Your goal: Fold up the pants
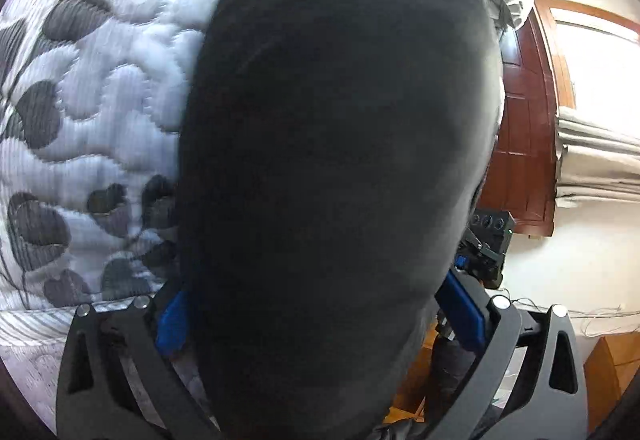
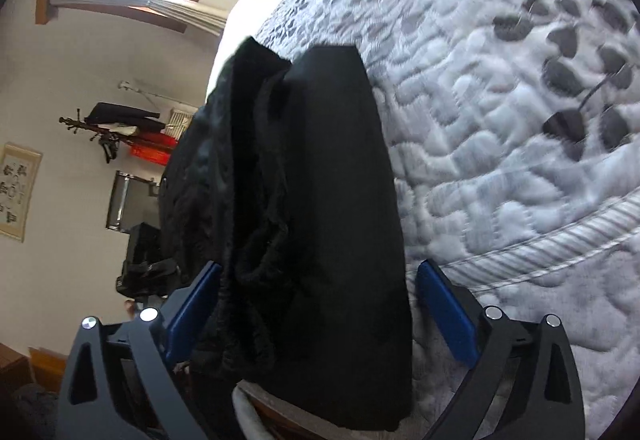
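From my right gripper (image 2: pixel 318 304) the black pants (image 2: pixel 320 200) run lengthwise straight ahead along the mattress edge (image 2: pixel 540 240), lying between jaws spread wide with the pads clear of cloth. My left gripper (image 1: pixel 320 320) also straddles the pants (image 1: pixel 340 160); there I cannot tell whether the pads press.

Only writing seen: dark brush characters on pale scroll (image 2: pixel 17 191) hung on wall, at left edge of right wrist view. Characters too small and blurred to be read. No label, brand, number or sign made out on anything else in either view.
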Tool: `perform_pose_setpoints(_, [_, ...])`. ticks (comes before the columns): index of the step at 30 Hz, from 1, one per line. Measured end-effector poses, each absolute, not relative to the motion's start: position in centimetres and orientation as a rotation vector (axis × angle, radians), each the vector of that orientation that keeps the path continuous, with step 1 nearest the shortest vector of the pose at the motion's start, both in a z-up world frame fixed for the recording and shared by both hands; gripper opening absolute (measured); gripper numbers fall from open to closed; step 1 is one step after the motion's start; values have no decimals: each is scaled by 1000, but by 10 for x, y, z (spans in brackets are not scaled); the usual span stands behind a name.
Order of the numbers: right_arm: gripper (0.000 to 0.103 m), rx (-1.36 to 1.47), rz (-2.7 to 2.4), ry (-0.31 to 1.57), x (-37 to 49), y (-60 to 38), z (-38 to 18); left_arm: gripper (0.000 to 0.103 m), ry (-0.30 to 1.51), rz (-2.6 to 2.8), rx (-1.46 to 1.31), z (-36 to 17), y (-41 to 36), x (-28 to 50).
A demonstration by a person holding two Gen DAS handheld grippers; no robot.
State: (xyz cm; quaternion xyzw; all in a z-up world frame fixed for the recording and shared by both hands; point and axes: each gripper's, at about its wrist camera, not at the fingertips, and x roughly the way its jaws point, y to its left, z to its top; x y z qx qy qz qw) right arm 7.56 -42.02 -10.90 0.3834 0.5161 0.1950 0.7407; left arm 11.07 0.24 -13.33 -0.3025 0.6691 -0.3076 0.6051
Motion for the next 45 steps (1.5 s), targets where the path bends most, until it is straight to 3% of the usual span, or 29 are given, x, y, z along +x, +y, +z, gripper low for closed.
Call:
perform_pose_setpoints(8, [97, 773, 458, 1147, 90, -399, -110, 100, 1518, -688, -614, -125, -19, 104])
perform_pose_setpoints(11, [86, 775, 452, 1131, 89, -399, -108, 99, 1526, -671, -619, -122, -18, 100])
perform_pose_setpoints(13, [64, 771, 462, 1099, 83, -398, -100, 95, 1524, -672, -623, -117, -20, 101])
perform_pose_setpoints(15, [52, 751, 458, 1053, 79, -397, -89, 77, 1511, -675, -619, -110, -19, 108])
perform_pose_setpoints(18, [46, 682, 429, 1022, 80, -390, -69, 53, 1484, -679, -657, -100, -12, 110])
perform_pose_setpoints(21, [43, 645, 438, 981, 82, -381, -46, 39, 1439, -675, -664, -90, -11, 113])
perform_pose_setpoints(24, [41, 606, 449, 943, 88, -374, -24, 33, 1393, -664, -666, -79, -11, 113])
perform_pose_setpoints(34, [41, 521, 497, 854, 159, -351, 23, 35, 1203, -615, -592, -23, 11, 157])
perform_pose_setpoints(41, [41, 564, 485, 962, 234, -338, -18, 39, 1241, -522, -547, -46, 27, 214])
perform_pose_setpoints(45, [44, 594, 415, 1033, 242, -339, -55, 52, 1263, -520, -554, -68, 36, 221])
